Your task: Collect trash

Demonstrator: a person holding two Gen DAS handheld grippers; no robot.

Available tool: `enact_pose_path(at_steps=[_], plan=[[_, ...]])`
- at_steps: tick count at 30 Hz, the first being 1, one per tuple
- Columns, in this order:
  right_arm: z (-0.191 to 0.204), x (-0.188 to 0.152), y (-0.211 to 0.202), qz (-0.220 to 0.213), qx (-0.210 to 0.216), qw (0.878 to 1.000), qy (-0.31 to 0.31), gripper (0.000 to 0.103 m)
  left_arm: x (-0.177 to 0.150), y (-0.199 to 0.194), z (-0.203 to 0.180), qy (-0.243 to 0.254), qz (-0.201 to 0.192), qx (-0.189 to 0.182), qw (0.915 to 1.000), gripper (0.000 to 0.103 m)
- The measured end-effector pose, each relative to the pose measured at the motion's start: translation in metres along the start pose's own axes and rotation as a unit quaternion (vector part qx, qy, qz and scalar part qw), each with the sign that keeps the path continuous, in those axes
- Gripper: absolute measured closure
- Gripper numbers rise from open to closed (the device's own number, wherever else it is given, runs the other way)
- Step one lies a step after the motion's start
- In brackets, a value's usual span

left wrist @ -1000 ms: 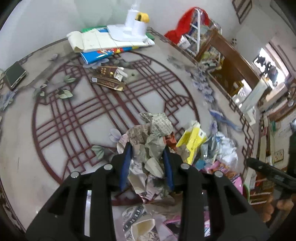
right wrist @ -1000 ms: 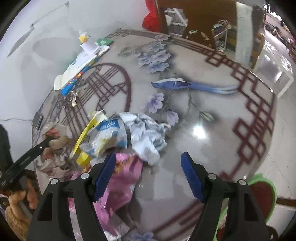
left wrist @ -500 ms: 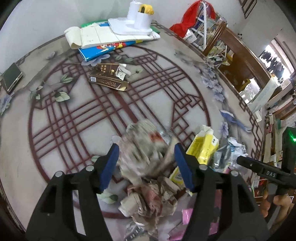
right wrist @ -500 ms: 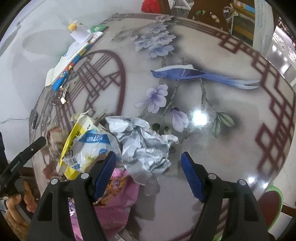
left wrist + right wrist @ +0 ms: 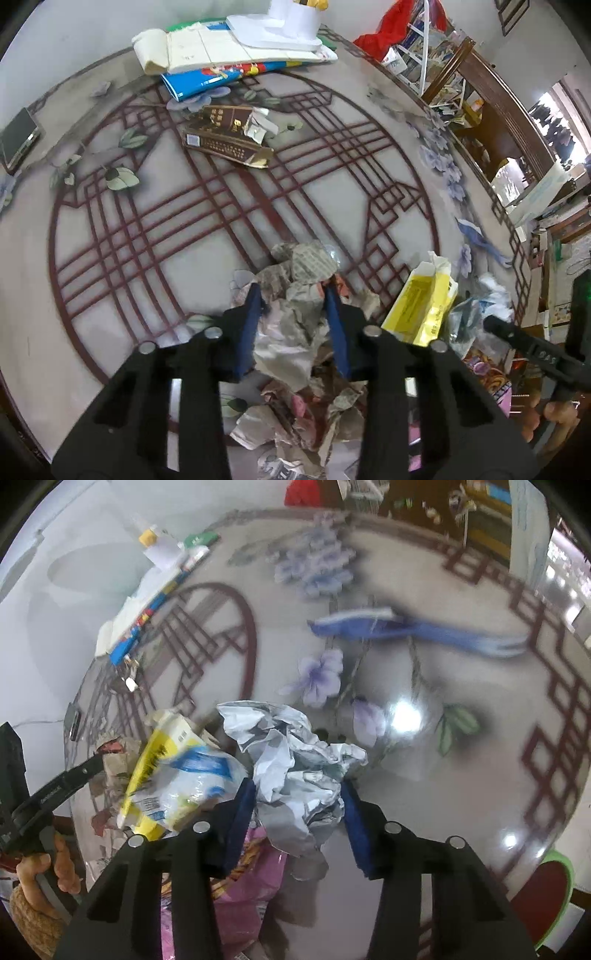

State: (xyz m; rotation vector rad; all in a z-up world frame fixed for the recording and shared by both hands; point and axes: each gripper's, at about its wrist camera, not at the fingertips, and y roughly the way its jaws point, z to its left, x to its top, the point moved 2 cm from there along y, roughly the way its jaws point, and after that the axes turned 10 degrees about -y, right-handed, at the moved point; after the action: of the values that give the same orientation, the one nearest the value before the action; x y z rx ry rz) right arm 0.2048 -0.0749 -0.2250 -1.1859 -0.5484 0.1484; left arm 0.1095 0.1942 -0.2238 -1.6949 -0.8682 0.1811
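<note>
I see: stacked books (image 5: 229,55) by wall | phone (image 5: 16,138) at table edge | red stool (image 5: 543,897) below table (image 5: 461,775)

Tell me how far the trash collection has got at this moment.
Done: most trash sits heaped at the near table edge. In hand: the left claw has just closed on crumpled newspaper; the right claw has just closed on a crumpled white-grey paper. Left: the brown carton lies apart; the yellow carton and pink wrapper lie loose. No bin is visible.
</note>
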Motion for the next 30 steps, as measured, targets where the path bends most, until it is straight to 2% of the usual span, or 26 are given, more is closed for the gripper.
enact_pose_path(at_steps=[4, 11, 20, 26, 30], plan=[[0.013, 0.003, -0.027, -0.041, -0.013, 0.999, -0.02, 0.057, -0.002, -0.025, -0.01, 0.012, -0.045, -0.002, 0.9989, 0.072], [0.027, -0.005, -0.066, -0.082, -0.012, 0.996, -0.03, 0.056, -0.012, -0.081, -0.037, 0.044, -0.122, -0.002, 0.9915, 0.072], [0.039, -0.022, -0.11, -0.122, -0.019, 0.992, -0.028, 0.056, -0.029, -0.162, -0.086, 0.11, -0.217, -0.01, 0.9699, 0.072], [0.04, -0.037, -0.135, -0.147, -0.028, 0.989, -0.022, 0.056, -0.039, -0.193, -0.108, 0.139, -0.251, -0.021, 0.9579, 0.072], [0.036, -0.048, -0.152, -0.162, -0.037, 0.986, -0.011, 0.056, -0.047, -0.205, -0.122, 0.157, -0.26, -0.034, 0.9521, 0.072]])
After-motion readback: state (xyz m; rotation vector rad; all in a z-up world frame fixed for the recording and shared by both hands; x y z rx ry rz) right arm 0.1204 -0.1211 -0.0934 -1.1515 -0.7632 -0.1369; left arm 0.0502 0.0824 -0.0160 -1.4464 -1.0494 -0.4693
